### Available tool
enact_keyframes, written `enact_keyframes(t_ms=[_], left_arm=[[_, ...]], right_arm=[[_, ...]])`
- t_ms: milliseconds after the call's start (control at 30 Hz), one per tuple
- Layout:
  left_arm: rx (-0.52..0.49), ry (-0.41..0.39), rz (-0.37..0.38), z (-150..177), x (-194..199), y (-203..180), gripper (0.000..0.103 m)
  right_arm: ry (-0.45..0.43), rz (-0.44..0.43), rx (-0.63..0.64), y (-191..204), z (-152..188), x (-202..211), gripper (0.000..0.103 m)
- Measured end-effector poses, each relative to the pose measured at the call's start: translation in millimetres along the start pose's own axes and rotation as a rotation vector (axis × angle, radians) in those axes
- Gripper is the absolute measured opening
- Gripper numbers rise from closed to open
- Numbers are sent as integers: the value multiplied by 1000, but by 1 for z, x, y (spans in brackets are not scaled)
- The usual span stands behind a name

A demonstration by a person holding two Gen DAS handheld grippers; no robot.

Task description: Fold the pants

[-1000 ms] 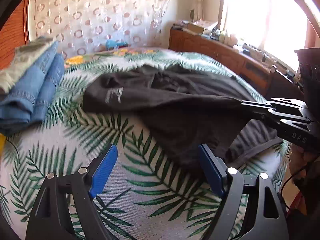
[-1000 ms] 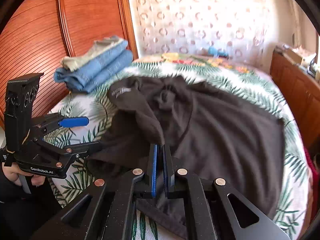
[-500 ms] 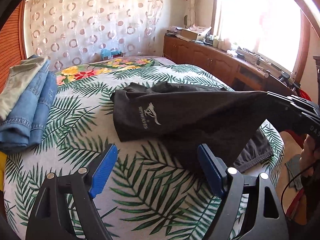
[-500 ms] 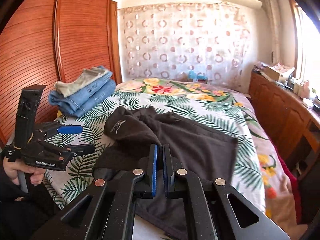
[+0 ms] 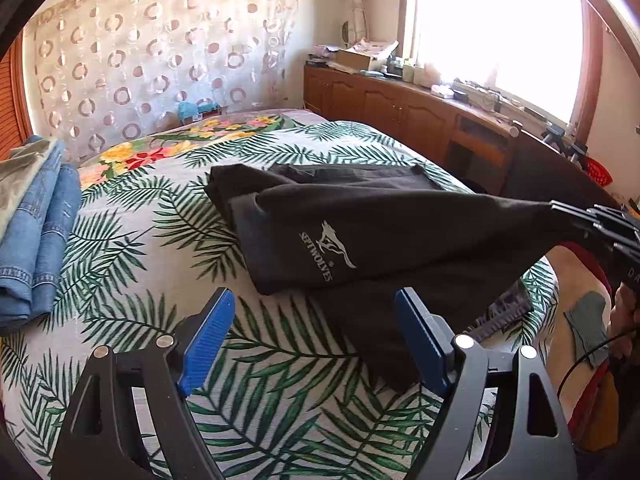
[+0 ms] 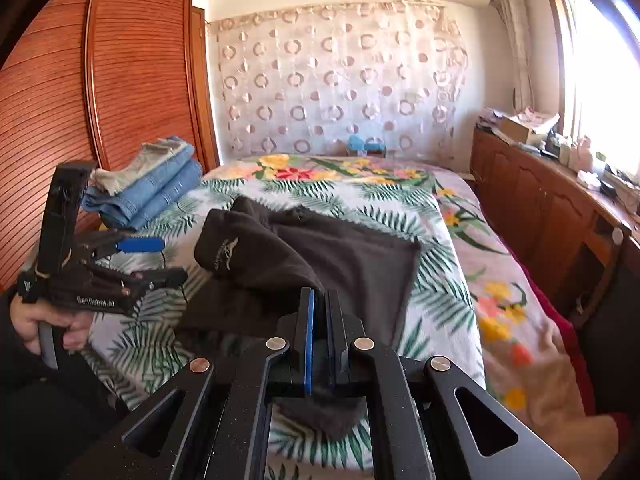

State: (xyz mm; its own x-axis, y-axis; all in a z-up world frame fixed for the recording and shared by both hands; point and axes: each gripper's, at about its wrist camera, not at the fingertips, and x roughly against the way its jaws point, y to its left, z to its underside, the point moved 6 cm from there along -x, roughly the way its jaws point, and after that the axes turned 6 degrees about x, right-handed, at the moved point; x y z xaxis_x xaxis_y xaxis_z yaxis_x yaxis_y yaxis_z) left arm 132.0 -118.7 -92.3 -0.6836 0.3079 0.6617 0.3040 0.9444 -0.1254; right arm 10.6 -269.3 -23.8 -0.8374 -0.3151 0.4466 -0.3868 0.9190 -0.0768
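Left claw [image 5: 310, 336]: jaws wide apart, blue pads [image 5: 206, 336] showing, nothing between them; hovers over near edge of bed [image 5: 132, 248], just short of the cloth. Right claw [image 6: 318, 340]: jaws pressed together on a bunch of black fabric, i.e. gripping the black pants [image 5: 380, 236] and lifting that part up off the bed toward near right corner; cloth runs taut from claw down to the bed. Pants: black, white logo w/ lettering [image 5: 328, 250] on the lifted layer; rest lies flat approx. mid-bed, spread toward right edge, one dark ribbed end hanging at near right edge. Bedspread: white w/ green palm leaves, floral band at far end. Folded jeans stack [image 5: 36, 236]: blue denim w/ a pale grey-green piece on top, at left edge of bed, well apart from pants. Behind: wood slatted wardrobe [image 6: 80, 100] by left side, curtain w/ ring pattern [image 6: 340, 80] past far edge, wooden cabinet run [image 6: 552, 208] w/ clutter under bright window along right side.
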Motion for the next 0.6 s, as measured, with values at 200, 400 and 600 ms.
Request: enact_keyframes(t_ms=[200,400,600], left_arm=[[-22,27,4,6,-10,-10,83],[-39,58,1,13,-20,-14,83],[-52,84,-10,21,-27,-16,83]], right_arm=[[50,15,-36,-8,16,8,5],[111,-11,-58,-3,22,5,5],[157,-19,-64,-6,20,2,5]])
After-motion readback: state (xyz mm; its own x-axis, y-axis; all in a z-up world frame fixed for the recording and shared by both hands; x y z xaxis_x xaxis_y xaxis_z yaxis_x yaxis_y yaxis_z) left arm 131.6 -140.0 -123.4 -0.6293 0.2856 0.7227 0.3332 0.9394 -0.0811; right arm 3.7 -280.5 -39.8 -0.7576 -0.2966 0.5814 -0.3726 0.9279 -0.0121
